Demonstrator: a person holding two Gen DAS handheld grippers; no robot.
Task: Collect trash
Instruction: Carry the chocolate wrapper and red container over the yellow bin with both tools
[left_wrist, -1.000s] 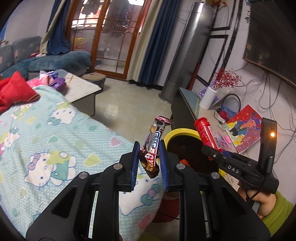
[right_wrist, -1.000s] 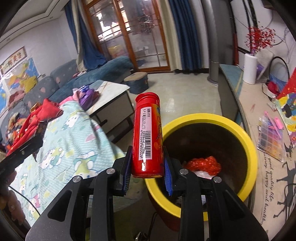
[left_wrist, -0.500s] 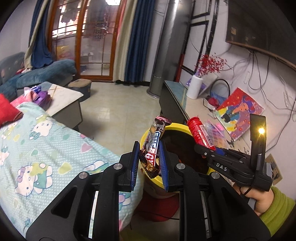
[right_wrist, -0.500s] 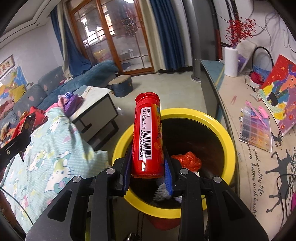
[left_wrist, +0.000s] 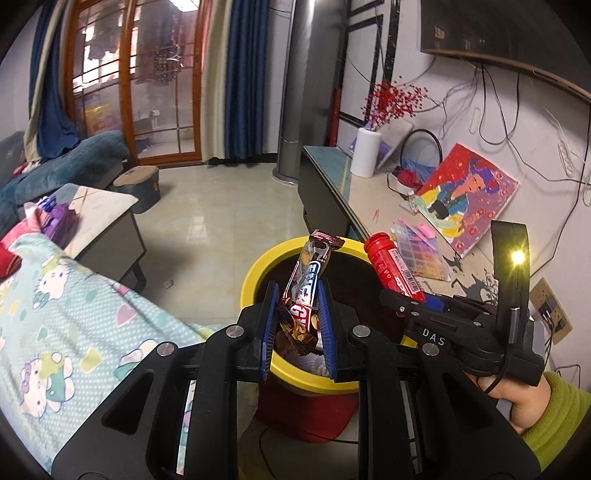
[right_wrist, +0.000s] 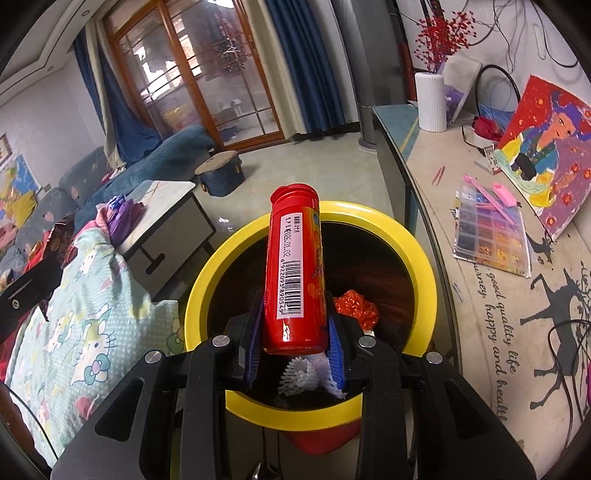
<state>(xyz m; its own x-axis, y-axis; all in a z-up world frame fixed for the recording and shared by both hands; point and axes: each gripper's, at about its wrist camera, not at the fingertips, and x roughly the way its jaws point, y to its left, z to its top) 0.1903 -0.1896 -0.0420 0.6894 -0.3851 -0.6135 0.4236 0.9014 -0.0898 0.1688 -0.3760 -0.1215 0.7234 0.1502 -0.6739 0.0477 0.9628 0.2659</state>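
1. Gripping a candy bar wrapper, upright: left gripper, above the yellow-rimmed bin.
2. Clamping a red tube with barcode label: right gripper, over the bin's mouth.
3. Bin contents: red crumpled wrapper, white foam netting.

Both grippers are matte black with blue ribbed pads and silver screw heads. The right gripper bears white "DAS" lettering, a lit amber lamp and a thin black cable. A lime-green sleeve covers the wrist behind it.
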